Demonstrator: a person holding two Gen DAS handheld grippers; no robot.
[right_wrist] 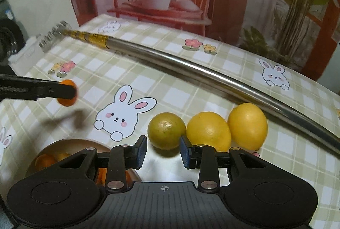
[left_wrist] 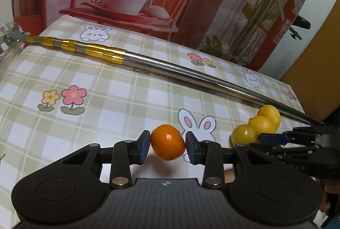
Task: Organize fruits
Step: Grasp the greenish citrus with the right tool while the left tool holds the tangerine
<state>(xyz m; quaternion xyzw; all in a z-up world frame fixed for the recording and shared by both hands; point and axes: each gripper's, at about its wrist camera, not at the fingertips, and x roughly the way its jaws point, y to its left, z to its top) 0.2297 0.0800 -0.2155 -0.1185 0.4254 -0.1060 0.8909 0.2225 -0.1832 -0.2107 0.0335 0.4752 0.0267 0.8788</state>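
Note:
My left gripper (left_wrist: 167, 144) is shut on a small orange (left_wrist: 167, 142), which hangs just above the checked tablecloth (left_wrist: 106, 101). To its right lie a greenish lemon (left_wrist: 244, 134) and two yellow lemons (left_wrist: 263, 124), touching in a row. In the right wrist view my right gripper (right_wrist: 163, 152) stands open with nothing between its blue pads (right_wrist: 141, 151). The greenish lemon (right_wrist: 166, 130) lies just beyond its fingertips, with the yellow lemons (right_wrist: 209, 133) to its right. The left gripper (right_wrist: 68, 91) with the orange (right_wrist: 66, 103) shows at the left. The right gripper (left_wrist: 267, 139) reaches in beside the lemons.
A wooden bowl (right_wrist: 63, 144) holding oranges (right_wrist: 45, 160) sits low at the left, partly under my right gripper. A long steel pole (right_wrist: 191, 72) with gold bands and a rake-like head (right_wrist: 53, 35) lies across the table behind the fruit. A printed backdrop stands at the far edge.

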